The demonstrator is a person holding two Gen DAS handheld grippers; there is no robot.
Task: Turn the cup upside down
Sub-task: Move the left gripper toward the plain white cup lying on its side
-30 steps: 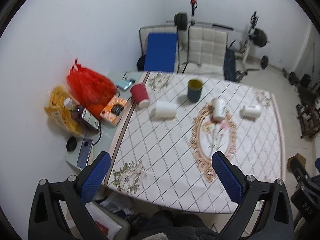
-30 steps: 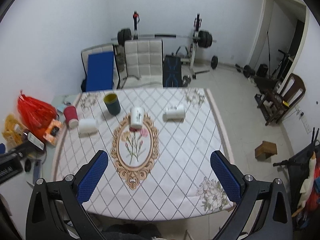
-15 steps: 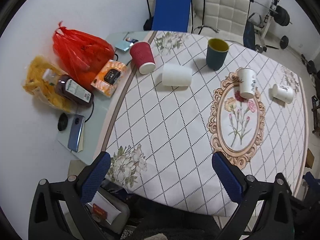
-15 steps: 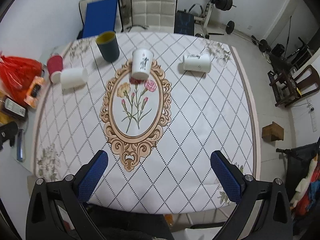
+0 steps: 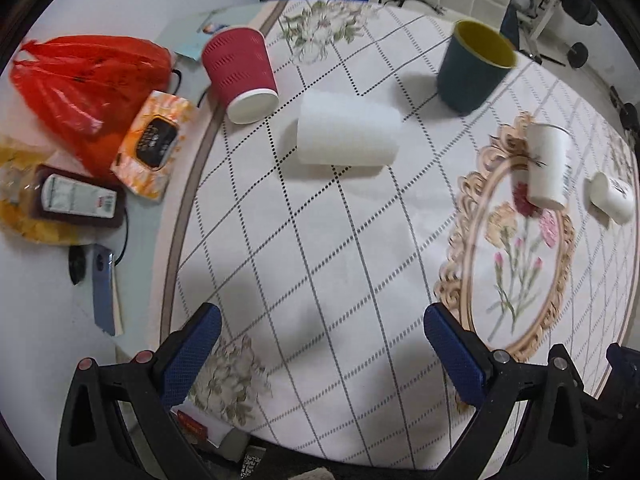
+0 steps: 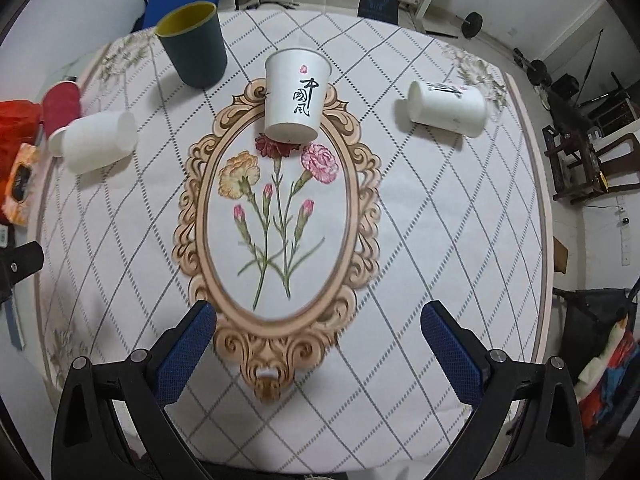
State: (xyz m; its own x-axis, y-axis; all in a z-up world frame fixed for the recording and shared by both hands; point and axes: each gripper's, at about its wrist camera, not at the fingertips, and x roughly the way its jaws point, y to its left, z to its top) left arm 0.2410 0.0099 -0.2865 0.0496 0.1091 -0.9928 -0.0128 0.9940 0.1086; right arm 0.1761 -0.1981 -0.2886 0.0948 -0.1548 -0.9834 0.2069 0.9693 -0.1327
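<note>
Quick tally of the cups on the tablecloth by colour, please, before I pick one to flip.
White cups: 3 — plain one on its side, lettered upright one, lettered one on its side
Red cup: 1
Dark green cup with yellow inside: 1
Total: 5

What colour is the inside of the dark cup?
Yellow inside the dark teal cup, seen best in the right wrist view.

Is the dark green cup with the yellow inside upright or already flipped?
Upright. The dark green cup stands on its base on the tablecloth, with its yellow rim and open mouth facing up in both views.
</note>
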